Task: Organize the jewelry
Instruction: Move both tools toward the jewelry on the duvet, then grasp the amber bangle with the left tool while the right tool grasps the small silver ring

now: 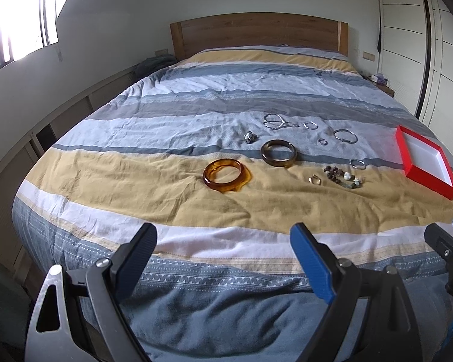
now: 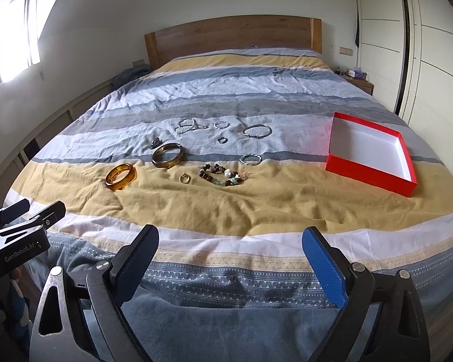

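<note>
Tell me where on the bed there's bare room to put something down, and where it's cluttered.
Free: the yellow stripe between the amber bangle and the bed's near edge, the wide striped stretch between the jewelry and the headboard, and the inside of the red box, which looks empty. Crowded: mid-bed, from the amber bangle past the dark bangle to the beaded bracelet and silver bangles.

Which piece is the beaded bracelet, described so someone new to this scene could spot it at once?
Start at the red box on the right of the striped bedspread, then look left along the yellow stripe. The beaded bracelet lies there, between the box and a small ring. Unlike the smooth bangles and thin silver hoops around it, it is a loop of separate dark beads with one white bead.
</note>
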`<move>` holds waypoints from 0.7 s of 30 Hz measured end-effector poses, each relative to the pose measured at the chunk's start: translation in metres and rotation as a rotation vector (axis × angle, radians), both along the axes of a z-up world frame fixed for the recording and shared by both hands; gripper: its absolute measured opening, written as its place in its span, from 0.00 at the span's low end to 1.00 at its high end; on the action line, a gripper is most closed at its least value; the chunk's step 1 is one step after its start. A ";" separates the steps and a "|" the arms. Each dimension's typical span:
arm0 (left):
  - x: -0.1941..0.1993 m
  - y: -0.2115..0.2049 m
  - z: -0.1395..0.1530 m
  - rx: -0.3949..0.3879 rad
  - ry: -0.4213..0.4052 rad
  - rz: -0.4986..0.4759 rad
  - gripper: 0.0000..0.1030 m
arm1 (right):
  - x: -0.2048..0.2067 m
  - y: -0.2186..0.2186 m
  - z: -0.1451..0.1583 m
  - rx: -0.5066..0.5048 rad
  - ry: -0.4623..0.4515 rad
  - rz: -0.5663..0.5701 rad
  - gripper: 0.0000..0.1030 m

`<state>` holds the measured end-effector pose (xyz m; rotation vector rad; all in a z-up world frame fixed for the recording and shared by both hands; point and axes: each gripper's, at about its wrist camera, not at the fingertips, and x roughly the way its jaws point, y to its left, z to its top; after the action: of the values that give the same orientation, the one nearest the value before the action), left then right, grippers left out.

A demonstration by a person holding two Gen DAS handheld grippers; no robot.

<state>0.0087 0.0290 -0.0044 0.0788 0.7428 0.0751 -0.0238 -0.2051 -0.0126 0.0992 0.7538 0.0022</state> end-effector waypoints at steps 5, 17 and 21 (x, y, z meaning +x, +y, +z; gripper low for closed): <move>0.014 0.005 -0.010 0.009 0.002 0.012 0.86 | 0.013 0.004 -0.012 0.019 0.029 0.035 0.78; 0.058 0.017 -0.030 -0.023 0.046 0.008 0.86 | 0.060 0.011 -0.027 0.115 0.075 0.099 0.53; 0.079 0.024 -0.037 -0.040 0.061 0.012 0.85 | 0.084 0.018 -0.035 0.172 0.105 0.136 0.47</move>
<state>0.0879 0.0534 -0.0416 0.0391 0.8050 0.0694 0.0603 -0.1866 -0.0480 0.2133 0.8631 0.1925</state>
